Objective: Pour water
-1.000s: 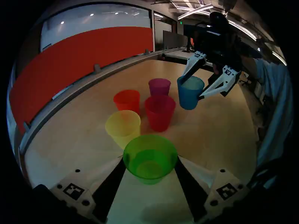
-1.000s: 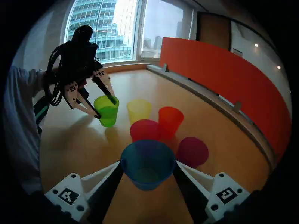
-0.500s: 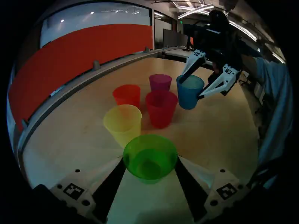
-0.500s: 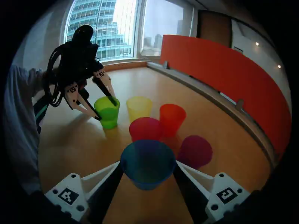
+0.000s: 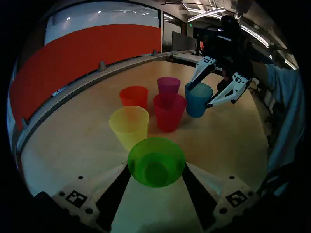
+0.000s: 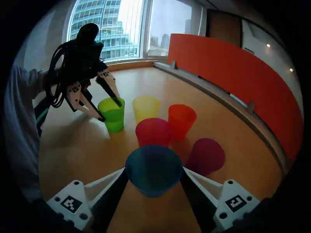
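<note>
My left gripper point(image 5: 156, 171) is shut on a translucent green cup point(image 5: 156, 161), held just above the wooden table point(image 5: 70, 136); the same green cup point(image 6: 111, 113) and left gripper point(image 6: 108, 108) appear far off in the right gripper view. My right gripper point(image 6: 154, 174) is shut on a blue cup point(image 6: 154, 169); the left gripper view has that blue cup point(image 5: 197, 99) and right gripper point(image 5: 200, 97) across the table. Between them stand a yellow cup point(image 5: 129, 126), a red cup point(image 5: 168, 112), an orange cup point(image 5: 133, 97) and a purple cup point(image 5: 168, 85). Liquid inside the cups cannot be made out.
A long orange partition point(image 5: 77, 50) with a grey rail runs along the table's far edge. A person's sleeve point(image 5: 285, 108) and sleeve point(image 6: 19, 128) border the table. Large windows point(image 6: 116, 27) lie behind the left gripper. Bare table point(image 5: 225, 136) spreads beside the cups.
Both grippers have drawn closer to the cluster of cups, each carrying its cup. The green cup now tilts a little forward. Neither grip has changed.
</note>
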Demonstrator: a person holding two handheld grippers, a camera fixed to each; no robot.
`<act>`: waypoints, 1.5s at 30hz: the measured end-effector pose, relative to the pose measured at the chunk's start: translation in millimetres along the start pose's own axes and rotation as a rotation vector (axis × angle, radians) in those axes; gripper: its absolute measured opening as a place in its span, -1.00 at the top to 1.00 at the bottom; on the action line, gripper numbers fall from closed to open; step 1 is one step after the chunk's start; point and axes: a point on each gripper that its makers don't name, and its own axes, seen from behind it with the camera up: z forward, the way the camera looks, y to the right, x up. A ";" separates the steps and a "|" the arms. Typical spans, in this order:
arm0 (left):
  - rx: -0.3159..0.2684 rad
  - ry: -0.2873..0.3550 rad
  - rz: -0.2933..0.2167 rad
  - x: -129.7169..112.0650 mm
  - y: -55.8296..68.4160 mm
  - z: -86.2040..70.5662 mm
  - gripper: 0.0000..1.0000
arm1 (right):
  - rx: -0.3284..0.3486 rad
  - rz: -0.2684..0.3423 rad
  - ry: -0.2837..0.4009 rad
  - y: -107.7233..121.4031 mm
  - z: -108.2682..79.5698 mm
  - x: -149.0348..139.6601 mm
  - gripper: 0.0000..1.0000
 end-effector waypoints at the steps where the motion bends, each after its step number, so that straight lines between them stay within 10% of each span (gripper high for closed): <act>1: -0.001 -0.006 0.000 -1.3 0.1 0.3 -0.86 | 0.000 0.000 0.000 -0.3 0.3 -0.3 -0.85; 45: 0.035 -0.021 -0.039 -17.0 1.3 -28.3 -0.99 | -0.049 0.048 -0.032 -4.0 -7.0 -34.6 -1.00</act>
